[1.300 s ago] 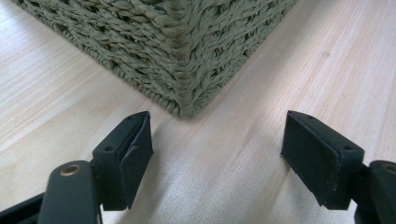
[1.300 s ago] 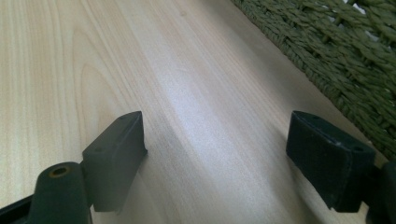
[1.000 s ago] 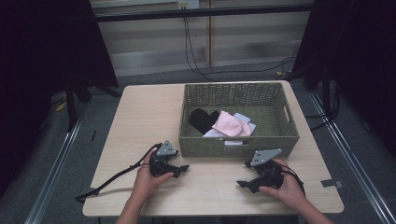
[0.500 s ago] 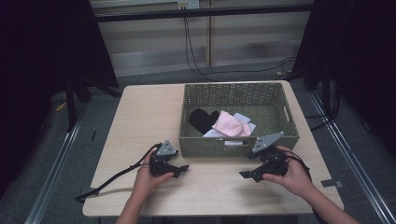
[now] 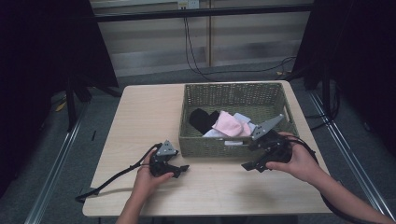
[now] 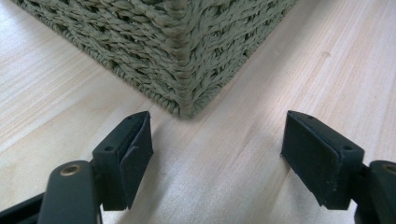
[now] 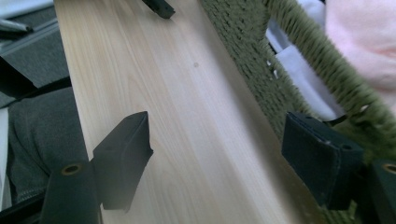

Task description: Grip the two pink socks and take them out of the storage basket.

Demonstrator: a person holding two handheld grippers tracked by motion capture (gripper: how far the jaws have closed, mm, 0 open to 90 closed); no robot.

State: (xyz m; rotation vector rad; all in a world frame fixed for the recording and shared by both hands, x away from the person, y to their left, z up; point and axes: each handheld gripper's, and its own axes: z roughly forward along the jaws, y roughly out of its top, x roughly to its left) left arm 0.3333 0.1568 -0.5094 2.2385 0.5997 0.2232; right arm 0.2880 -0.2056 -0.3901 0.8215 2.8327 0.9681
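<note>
the left gripper (image 5: pixel 180 169) rests low on the wooden table (image 5: pixel 140 116), held in the person's left hand (image 5: pixel 147 175), its jaws spread wide apart with nothing between them. straight ahead of those jaws, in the left gripper view, stands the near corner of the woven green basket (image 6: pixel 187 56), close but not touching either pad.

the right gripper (image 5: pixel 250 165) is lifted and tilted in the right hand (image 5: pixel 299 161), just beside the basket's near wall towards its right end. its jaws are also wide apart and hold nothing. in the right gripper view the bare table runs between the two pads, while the pad (image 7: pixel 320 156) on the right side of that view lies against or just over the basket's braided rim (image 7: pixel 322 70); whether it touches cannot be told.

beyond that rim, inside the basket, lie folded cloths: a pink cloth (image 5: pixel 229 124) just ahead of the right gripper, a white cloth (image 7: pixel 301 70) under it against the near wall, and a black cloth (image 5: pixel 201 119) further to the gripper's left. a cable (image 5: pixel 112 179) trails from the left gripper across the table.
</note>
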